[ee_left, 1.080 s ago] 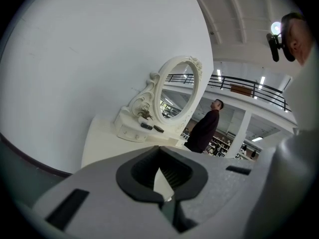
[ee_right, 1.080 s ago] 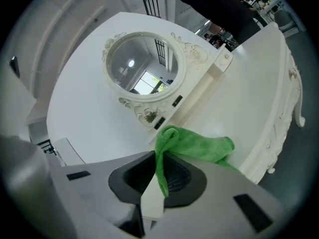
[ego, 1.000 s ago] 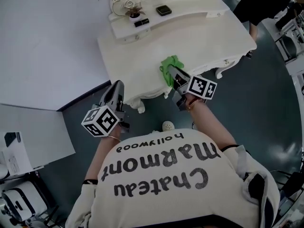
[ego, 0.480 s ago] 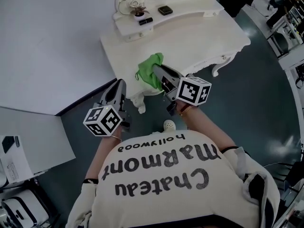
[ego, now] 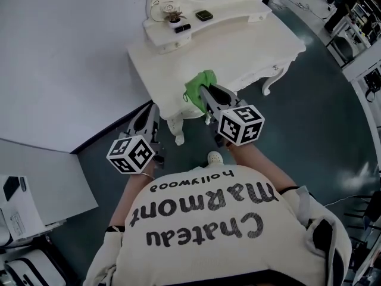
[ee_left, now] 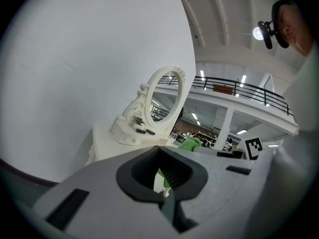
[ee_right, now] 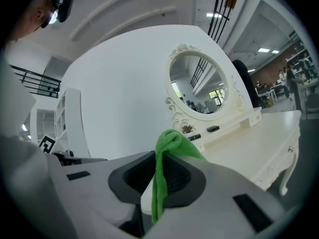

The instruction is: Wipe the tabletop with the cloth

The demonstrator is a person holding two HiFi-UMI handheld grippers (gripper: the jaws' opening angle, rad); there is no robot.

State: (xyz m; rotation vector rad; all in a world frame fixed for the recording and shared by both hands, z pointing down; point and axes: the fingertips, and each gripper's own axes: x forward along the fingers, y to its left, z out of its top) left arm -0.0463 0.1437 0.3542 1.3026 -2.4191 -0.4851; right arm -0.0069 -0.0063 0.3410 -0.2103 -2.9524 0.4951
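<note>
The right tongs [ego: 204, 93] are clamped on the green cloth [ego: 199, 82]. In the right gripper view the cloth [ee_right: 168, 142] bunches above the tips of the right tongs [ee_right: 160, 158], and a strip of it hangs down between the jaws. The bunch sits just ahead of the tips, at the near edge of the white surface [ego: 238, 46]; I cannot tell whether it presses on the top.

The left tongs [ego: 152, 108] are held well to the left of the right pair, off the surface and over the dark floor [ego: 309, 118], beside the carved leg [ego: 177, 130]. The left gripper view shows the left tongs [ee_left: 160, 148] closed together with nothing between them.

Beyond both pairs, at the far side of the surface, stands an oval mirror [ee_right: 204, 88] on a low shelf [ego: 169, 33] with a small plant [ego: 172, 16].
</note>
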